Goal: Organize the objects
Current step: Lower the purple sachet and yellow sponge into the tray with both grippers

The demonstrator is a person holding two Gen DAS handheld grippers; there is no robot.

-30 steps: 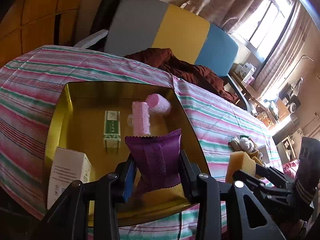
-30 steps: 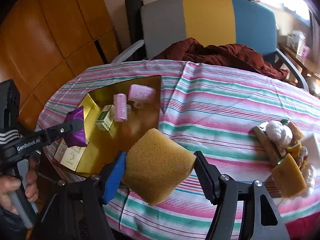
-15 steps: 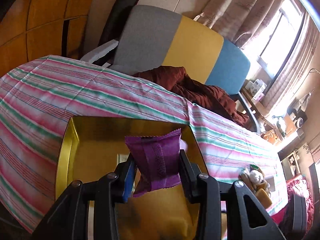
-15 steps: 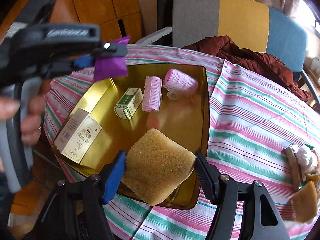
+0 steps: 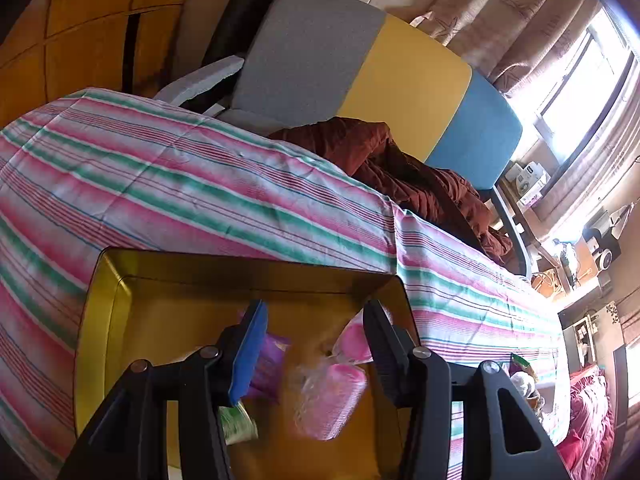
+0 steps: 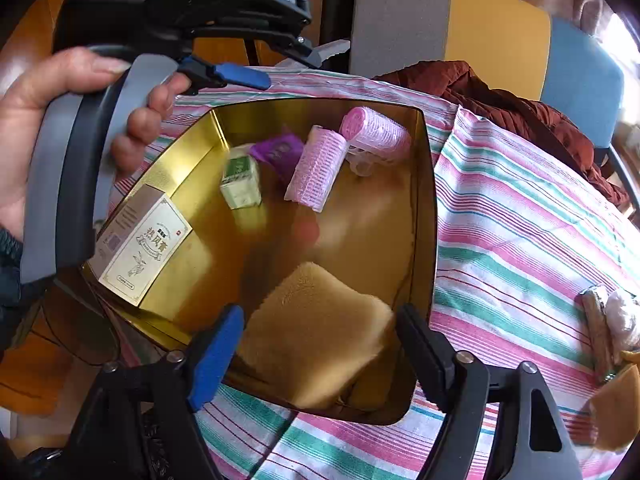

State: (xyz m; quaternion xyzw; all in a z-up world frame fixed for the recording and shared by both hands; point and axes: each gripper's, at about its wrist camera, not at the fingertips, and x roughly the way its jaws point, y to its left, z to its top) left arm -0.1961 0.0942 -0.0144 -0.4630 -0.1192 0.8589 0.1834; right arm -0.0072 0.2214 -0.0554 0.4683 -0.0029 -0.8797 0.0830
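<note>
Only "热风膏" on cream box [image 6: 140,240]

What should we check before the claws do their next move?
1. Purple foil packet lies inside the gold metal tray: ok.
2. Left claw open and empty: ok.
3. Yellow sponge block is over the tray: ok.
4. Right claw gripping the sponge: cannot tell.
5. Everything tidied off the striped tablecloth: not ok, a small heap of things lies at its right edge.
</note>
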